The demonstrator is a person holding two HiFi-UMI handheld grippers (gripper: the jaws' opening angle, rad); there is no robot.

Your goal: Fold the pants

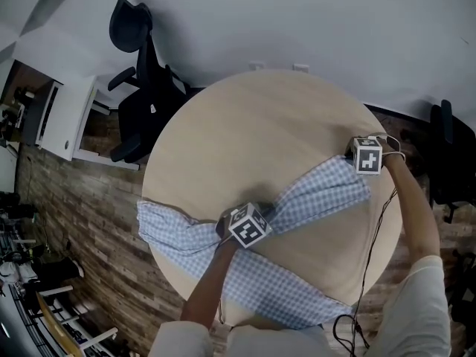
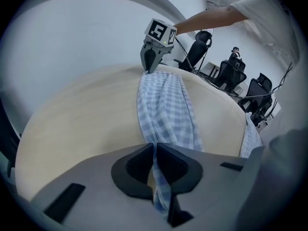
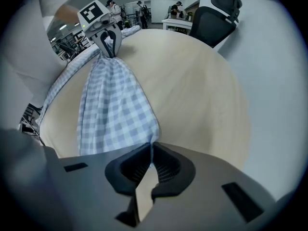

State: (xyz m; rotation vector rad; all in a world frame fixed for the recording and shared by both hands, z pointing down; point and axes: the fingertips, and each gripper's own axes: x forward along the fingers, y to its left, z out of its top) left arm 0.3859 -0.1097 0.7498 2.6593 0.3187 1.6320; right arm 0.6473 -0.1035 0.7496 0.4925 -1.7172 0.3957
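Now, pants (image 1: pixel 312 195): checked cloth lies across the lower half of the round table (image 1: pixel 253 110), draping over its lower-left and bottom edges.
Left gripper (image 2: pixel 155 153): jaws pinched on a bunched fold, mid-table.
Right gripper (image 3: pixel 150 148): jaws clamped on a leg end (near the right rim).
Open room: plain wood across the tabletop's upper half.

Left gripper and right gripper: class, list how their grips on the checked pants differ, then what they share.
The left gripper pinches the pants mid-length, near the middle of the table; the right gripper pinches a leg's end by the rim. A bunched fold runs through the left gripper's jaws; only a thin edge enters the right gripper's. Both are shut on the cloth.
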